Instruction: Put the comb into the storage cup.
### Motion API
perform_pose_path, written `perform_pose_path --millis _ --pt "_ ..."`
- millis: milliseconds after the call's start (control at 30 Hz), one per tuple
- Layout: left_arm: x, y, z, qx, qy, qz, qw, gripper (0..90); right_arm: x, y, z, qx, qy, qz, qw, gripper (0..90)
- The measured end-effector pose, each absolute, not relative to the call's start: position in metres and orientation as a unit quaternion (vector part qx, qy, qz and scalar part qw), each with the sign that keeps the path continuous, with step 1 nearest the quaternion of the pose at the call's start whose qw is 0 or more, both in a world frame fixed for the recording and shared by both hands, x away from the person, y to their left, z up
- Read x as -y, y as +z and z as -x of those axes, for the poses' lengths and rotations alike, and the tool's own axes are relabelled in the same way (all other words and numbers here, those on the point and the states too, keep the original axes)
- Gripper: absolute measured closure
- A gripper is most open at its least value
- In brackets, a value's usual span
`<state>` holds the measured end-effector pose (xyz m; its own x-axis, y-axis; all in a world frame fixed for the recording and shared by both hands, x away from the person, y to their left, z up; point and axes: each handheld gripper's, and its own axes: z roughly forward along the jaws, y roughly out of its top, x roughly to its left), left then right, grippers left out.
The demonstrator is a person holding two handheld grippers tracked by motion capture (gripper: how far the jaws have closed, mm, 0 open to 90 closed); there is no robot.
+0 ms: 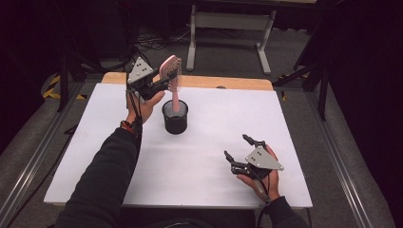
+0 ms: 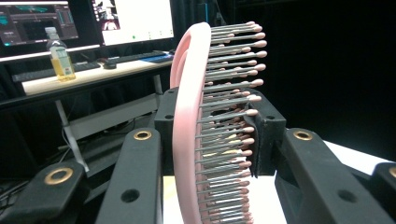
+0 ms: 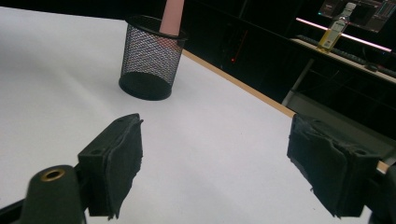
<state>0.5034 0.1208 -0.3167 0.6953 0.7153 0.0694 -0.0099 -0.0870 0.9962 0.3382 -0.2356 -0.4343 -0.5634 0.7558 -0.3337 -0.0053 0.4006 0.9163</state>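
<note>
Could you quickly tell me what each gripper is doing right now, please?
Left gripper: closed on the pink hairbrush.
Right gripper: open, holding nothing.

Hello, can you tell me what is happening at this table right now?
A person works with a gripper in each hand. The left gripper is shut on the head of a pink hairbrush, whose handle stands down inside a black mesh cup on the white table. The right gripper rests open near the table's front right, holding nothing, its jaws pointing toward the cup.
</note>
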Motion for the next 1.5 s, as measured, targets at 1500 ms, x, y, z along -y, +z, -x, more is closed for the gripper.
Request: perform_pose_path --millis 1500 --pt "-0.137 -0.377 -0.505 -0.302 0.249 -0.684 0.615 61.7 0.232 -0.438 -0.341 -0.751 0.477 -0.249 0.382 18.7"
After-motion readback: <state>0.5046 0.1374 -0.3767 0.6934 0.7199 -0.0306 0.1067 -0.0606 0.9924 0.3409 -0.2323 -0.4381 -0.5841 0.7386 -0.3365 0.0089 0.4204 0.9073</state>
